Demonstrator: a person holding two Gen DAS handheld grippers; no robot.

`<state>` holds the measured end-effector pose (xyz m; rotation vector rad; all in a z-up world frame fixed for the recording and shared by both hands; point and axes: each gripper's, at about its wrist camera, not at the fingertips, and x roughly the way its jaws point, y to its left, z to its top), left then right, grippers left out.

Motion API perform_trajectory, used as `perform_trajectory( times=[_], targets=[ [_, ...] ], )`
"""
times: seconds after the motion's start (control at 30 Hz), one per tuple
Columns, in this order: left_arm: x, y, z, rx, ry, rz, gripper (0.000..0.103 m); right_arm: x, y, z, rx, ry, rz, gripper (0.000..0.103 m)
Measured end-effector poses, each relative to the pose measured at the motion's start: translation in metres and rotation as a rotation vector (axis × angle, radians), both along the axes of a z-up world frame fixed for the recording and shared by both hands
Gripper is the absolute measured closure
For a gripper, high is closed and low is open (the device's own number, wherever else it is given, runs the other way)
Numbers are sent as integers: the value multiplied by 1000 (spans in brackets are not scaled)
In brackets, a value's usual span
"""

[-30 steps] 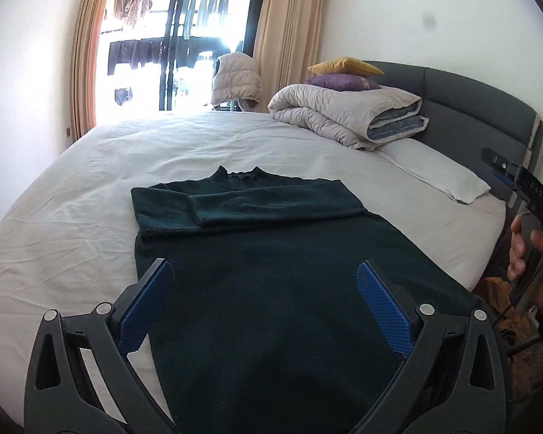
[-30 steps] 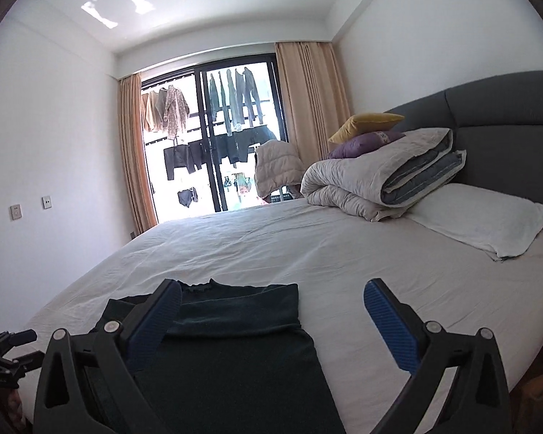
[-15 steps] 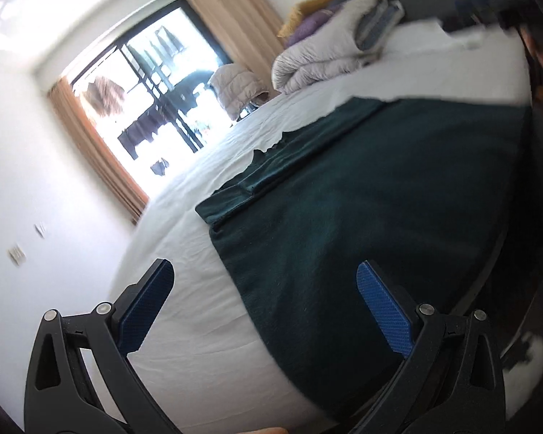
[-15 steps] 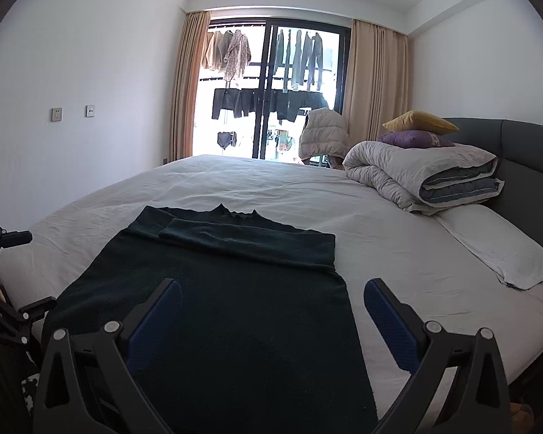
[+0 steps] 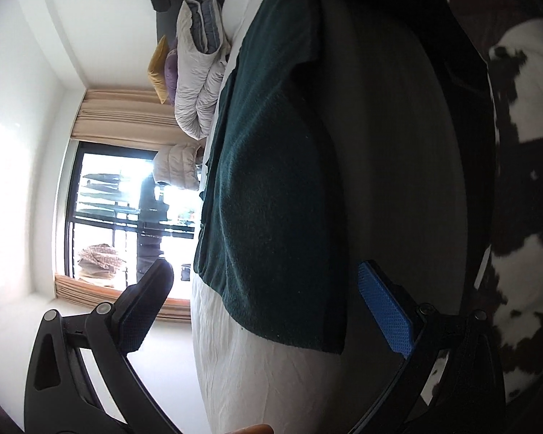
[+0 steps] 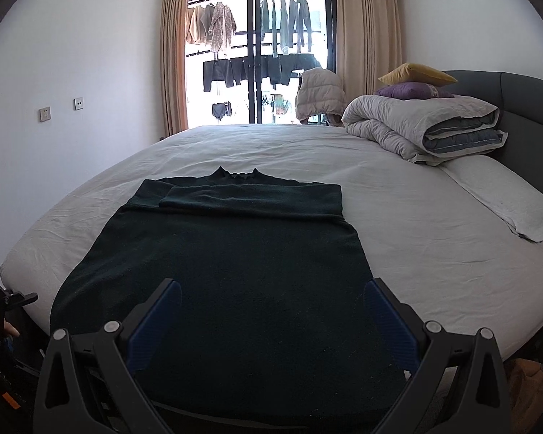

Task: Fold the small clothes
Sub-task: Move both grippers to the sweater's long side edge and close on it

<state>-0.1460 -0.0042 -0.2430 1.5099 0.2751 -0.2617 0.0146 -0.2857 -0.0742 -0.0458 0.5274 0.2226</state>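
A dark green sweater [image 6: 235, 260] lies flat on the white bed sheet [image 6: 434, 238], collar away from me, both sleeves folded across the chest. Its hem hangs over the near bed edge. My right gripper [image 6: 271, 320] is open and empty, just above the hem near the middle. My left gripper [image 5: 268, 307] is open and empty; its view is rolled sideways, and it sits at the sweater's [image 5: 268, 181] left hem corner at the bed edge. The left gripper also shows at the far left of the right wrist view [image 6: 3, 307].
A folded duvet [image 6: 427, 126] with a purple [image 6: 412, 91] and a yellow cushion [image 6: 416, 72] sits at the bed's far right, beside a white pillow [image 6: 503, 199] and grey headboard [image 6: 525, 108]. A cowhide rug [image 5: 525, 181] covers the floor. A balcony window [image 6: 257, 61] is beyond.
The left gripper has rolled onto its side and dropped to the sweater's left hem corner at the bed edge. The right gripper has swung left and lowered over the sweater's hem.
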Motion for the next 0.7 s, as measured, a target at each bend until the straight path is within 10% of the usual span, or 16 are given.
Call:
perform_trajectory(
  times=[0.2, 0.33, 0.6, 0.7],
  targets=[
    [14, 11, -32, 123, -101, -35, 0, 1, 1, 0, 23, 12, -2, 2],
    [11, 12, -20, 61, -111, -54, 3, 1, 0, 1, 25, 8, -1, 3],
    [23, 13, 31, -126, -33, 2, 63, -2, 5, 5, 10, 8, 32, 5],
    [25, 10, 59, -256, 28, 22, 66, -7, 9, 4, -28, 6, 73, 7]
  ],
)
